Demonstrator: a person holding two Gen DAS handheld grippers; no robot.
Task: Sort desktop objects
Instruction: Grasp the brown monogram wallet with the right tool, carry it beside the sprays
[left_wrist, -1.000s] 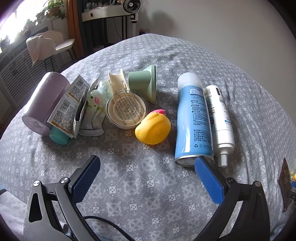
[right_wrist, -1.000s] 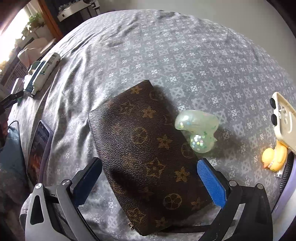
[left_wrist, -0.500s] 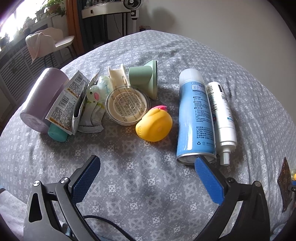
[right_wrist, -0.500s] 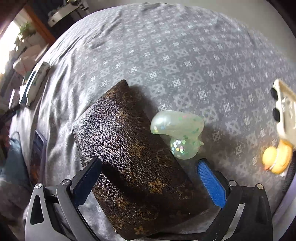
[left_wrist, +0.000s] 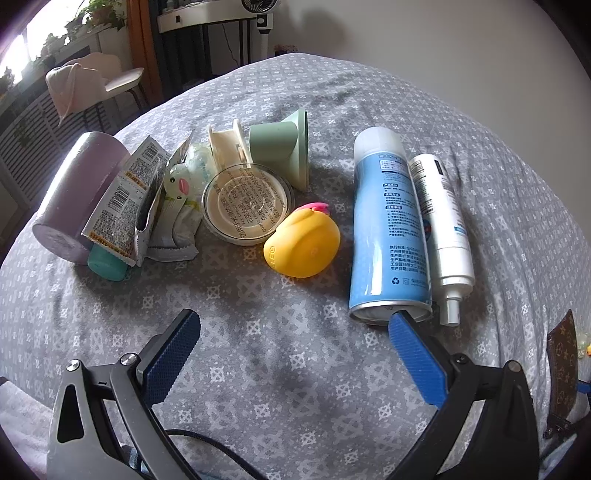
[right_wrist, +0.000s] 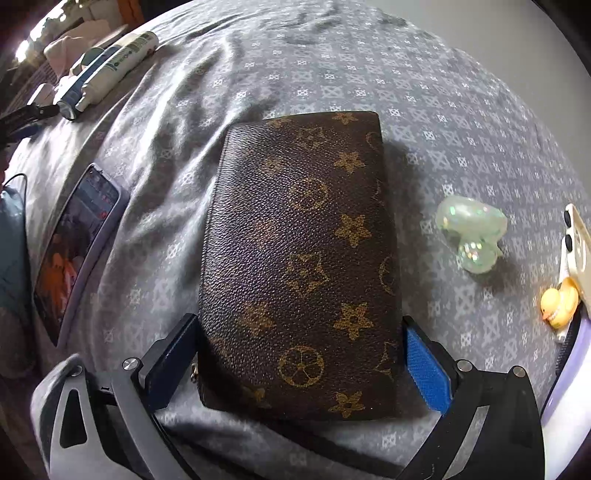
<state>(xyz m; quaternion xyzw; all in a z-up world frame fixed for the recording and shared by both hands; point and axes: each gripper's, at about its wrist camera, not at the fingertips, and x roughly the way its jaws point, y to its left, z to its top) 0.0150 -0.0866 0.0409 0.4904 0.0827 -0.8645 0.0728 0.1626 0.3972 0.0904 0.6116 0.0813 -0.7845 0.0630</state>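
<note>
Two tongs are in our hands, one per hand, above a grey patterned bedspread (left_wrist: 295, 369). Our right tongs (right_wrist: 301, 350) stand spread wide, and a brown monogram wallet (right_wrist: 303, 258) lies flat between the blue pads (right_wrist: 424, 369); each pad sits just beside a long edge of the wallet, though we cannot tell whether either one presses on it. To the wallet's right, apart from it, a pale glittery toy (right_wrist: 471, 232) rests on the cloth, and further right a small yellow duck (right_wrist: 557, 304) sits at the bedspread's right edge against a cream phone (right_wrist: 574, 243). Left of the wallet a second phone (right_wrist: 77, 247) lies face up with its screen lit. Our left tongs (left_wrist: 295, 339) hang wide apart and hold nothing. The right pad's tip overlaps the base of a blue spray can (left_wrist: 388, 229), which lies on its side touching a white spray bottle (left_wrist: 441, 229). Left of the can sits a big yellow duck (left_wrist: 303, 243), then a round clear tub (left_wrist: 245, 205), a green funnel-shaped holder (left_wrist: 284, 147), some barcoded packets (left_wrist: 122, 199) and a lilac roll (left_wrist: 77, 192) near the left edge.
</note>
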